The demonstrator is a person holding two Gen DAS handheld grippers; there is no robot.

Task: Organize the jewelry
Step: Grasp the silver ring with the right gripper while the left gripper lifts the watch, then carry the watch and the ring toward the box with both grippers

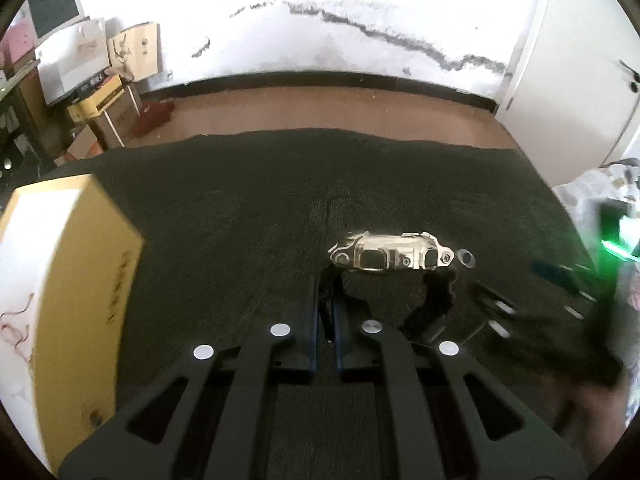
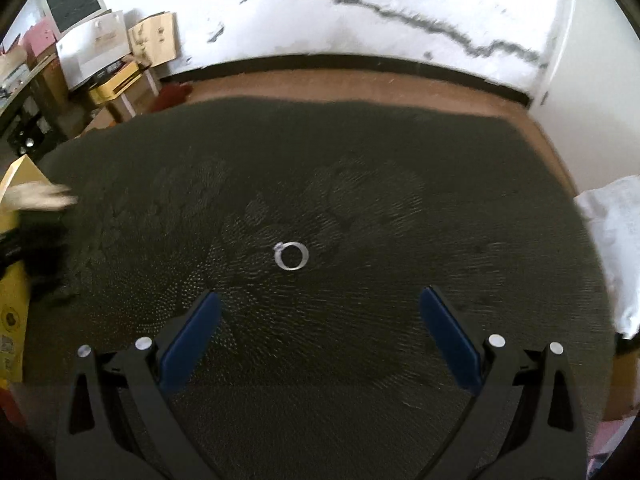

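Left fingers (image 1: pixel 328 292) are clamped on the watch (image 1: pixel 390 256) strap, so carry it to the yellow box (image 1: pixel 76 280); right fingers (image 2: pixel 320 320) spread wide, line up over the ring (image 2: pixel 292 255).

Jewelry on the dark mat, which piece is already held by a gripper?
The watch: the left gripper is shut on its black strap. The silver ring lies loose ahead of the open right gripper.

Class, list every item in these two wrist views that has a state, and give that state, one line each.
Left gripper: shut on the strap of the watch.
Silver-cased watch with black strap: held by its strap, case side-on above the dark mat.
Right gripper: open, jaws wide apart.
Small silver ring: lying flat on the mat, untouched.
Yellow cardboard box: whether open or closed cannot be told.
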